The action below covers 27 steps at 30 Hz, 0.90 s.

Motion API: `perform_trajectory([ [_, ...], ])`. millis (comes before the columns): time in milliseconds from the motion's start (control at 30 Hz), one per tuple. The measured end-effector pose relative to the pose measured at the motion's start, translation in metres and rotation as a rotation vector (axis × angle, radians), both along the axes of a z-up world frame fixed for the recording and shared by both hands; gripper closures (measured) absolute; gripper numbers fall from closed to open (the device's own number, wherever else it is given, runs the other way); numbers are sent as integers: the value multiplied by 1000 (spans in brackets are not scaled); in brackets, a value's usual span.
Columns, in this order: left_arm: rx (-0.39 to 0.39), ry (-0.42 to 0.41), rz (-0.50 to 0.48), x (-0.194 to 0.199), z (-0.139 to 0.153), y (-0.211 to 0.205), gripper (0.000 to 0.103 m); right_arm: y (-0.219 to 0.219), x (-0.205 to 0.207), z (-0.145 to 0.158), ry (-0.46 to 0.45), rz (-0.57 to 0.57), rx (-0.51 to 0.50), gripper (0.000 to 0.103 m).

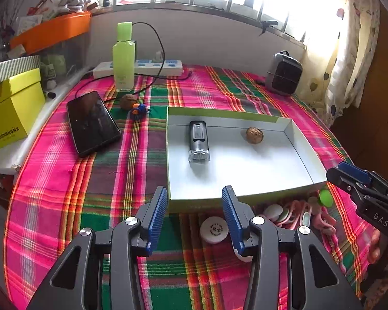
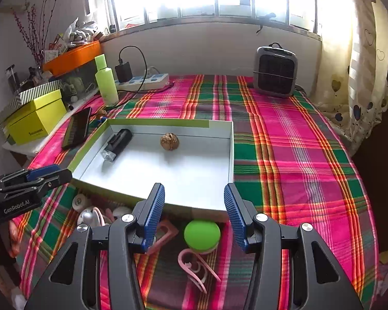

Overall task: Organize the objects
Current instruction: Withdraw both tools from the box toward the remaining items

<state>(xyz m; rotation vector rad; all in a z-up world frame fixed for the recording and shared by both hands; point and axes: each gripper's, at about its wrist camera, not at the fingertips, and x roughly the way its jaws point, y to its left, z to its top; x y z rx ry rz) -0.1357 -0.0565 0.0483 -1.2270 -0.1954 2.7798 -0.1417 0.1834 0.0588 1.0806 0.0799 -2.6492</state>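
A shallow white box (image 1: pixel 245 173) (image 2: pixel 194 180) with a green rim lies on the plaid cloth. Inside it lie a black-and-clear flashlight (image 1: pixel 198 140) (image 2: pixel 116 143) and a walnut (image 1: pixel 254 134) (image 2: pixel 169 141). My left gripper (image 1: pixel 194 196) is open and empty, just before the box's near edge, with a white round lid (image 1: pixel 214 230) below it. My right gripper (image 2: pixel 194 193) is open and empty above a green-capped jar (image 2: pixel 201 233) and pink clips (image 2: pixel 191 266). A second walnut (image 1: pixel 128 101) and a small blue toy (image 1: pixel 139 108) lie left of the box.
A black phone (image 1: pixel 91 122) lies left of the box, with a green bottle (image 1: pixel 123 56) and a power strip (image 1: pixel 139 68) behind. A small heater (image 2: pixel 275 71) stands at the back right. Yellow boxes (image 1: pixel 10 113) sit at the left. Window and curtain are behind.
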Motion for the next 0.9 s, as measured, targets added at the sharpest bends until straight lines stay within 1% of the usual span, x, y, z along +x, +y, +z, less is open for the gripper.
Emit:
perform_trajectory([
  [67, 16, 4, -13, 5, -1, -1, 60, 4, 9, -1, 12, 2, 20, 54],
  [167, 34, -6, -24, 10, -7, -1, 59, 12, 21, -5, 9, 25, -7, 54],
  [267, 51, -19, -38, 13, -14, -1, 58, 17, 29, -12, -4, 45, -11, 54],
  [500, 58, -51, -39, 16, -24, 0, 58, 20, 37, -27, -50, 91, -51, 54],
  [700, 56, -68, -48, 16, -29, 4, 58, 19, 37, -36, -82, 109, -56, 54],
  [900, 49, -73, -49, 14, -31, 6, 58, 15, 37, -47, -116, 122, -40, 54],
])
